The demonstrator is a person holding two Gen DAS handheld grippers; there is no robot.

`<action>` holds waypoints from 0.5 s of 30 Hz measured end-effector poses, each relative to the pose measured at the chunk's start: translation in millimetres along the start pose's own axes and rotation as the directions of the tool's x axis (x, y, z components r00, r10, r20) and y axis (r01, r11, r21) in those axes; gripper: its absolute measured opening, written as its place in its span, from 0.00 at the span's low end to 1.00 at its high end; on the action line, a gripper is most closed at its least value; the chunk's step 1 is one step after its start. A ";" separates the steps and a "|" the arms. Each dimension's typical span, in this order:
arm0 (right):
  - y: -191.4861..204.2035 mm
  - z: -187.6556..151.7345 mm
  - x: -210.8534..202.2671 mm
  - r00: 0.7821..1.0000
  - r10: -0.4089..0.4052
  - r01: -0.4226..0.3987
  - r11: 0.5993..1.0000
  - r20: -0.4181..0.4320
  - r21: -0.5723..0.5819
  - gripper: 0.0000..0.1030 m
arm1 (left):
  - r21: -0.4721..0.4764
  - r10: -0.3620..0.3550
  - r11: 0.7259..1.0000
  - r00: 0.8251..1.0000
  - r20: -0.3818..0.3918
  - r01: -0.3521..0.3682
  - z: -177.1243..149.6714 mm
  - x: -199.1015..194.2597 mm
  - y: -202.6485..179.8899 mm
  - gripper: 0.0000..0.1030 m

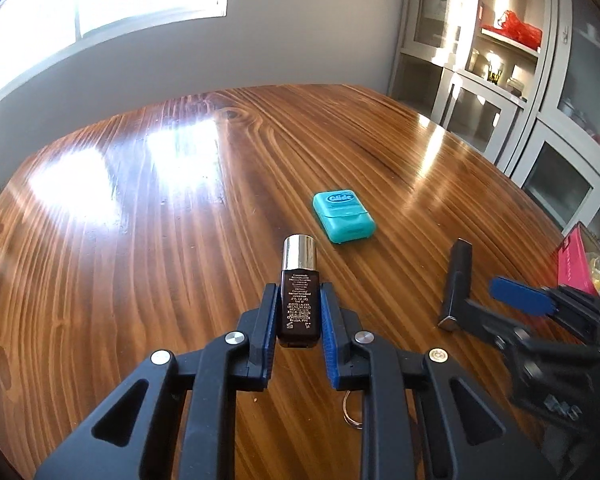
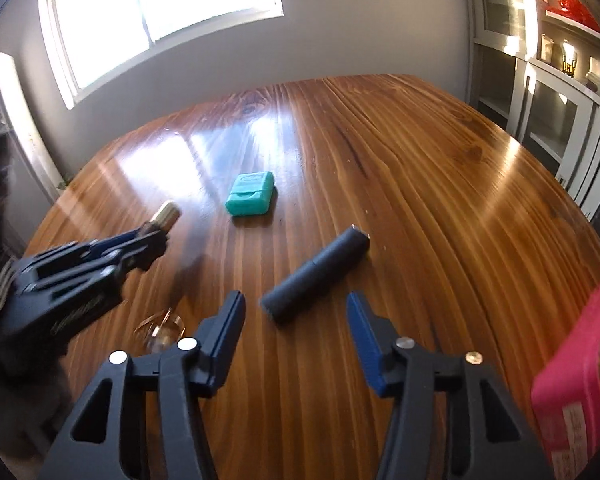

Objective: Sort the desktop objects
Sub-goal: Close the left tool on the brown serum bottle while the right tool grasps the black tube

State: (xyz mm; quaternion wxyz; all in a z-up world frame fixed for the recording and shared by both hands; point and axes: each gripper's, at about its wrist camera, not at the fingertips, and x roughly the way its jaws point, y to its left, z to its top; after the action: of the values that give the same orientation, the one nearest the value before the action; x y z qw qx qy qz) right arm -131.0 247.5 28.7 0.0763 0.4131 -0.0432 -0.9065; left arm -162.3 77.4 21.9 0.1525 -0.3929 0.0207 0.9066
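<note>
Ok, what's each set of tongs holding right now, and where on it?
Left tongs: small dark bottle, gripped on its body, silver cap clear. Right tongs: nothing; open around the black tube.

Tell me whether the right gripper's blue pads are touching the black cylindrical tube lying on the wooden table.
Apart. The right wrist view shows the right gripper open, bare wood between each blue pad and the black tube.
</note>
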 end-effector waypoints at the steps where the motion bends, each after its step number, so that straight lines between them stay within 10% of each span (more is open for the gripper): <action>1: -0.5 2.8 4.0 1.000 -0.003 0.003 1.000 -0.005 0.004 0.51 | -0.007 -0.005 1.000 1.000 -0.003 0.005 0.0 0.8 1.7 0.21; 9: 1.3 8.0 25.4 0.998 -0.061 0.060 0.998 -0.034 -0.024 0.22 | -0.029 -0.011 1.000 1.000 -0.006 0.010 -2.1 0.9 7.1 0.21; 15: -7.1 2.1 16.1 1.000 -0.012 0.013 1.000 -0.015 0.018 0.21 | -0.010 -0.016 1.000 1.000 -0.006 0.016 -1.6 1.3 1.8 0.21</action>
State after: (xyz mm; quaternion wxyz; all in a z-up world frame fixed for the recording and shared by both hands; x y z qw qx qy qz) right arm -143.7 251.7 17.1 0.0673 0.4206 -0.0481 -0.9035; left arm -162.5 75.7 19.7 0.1577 -0.3964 0.0135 0.9043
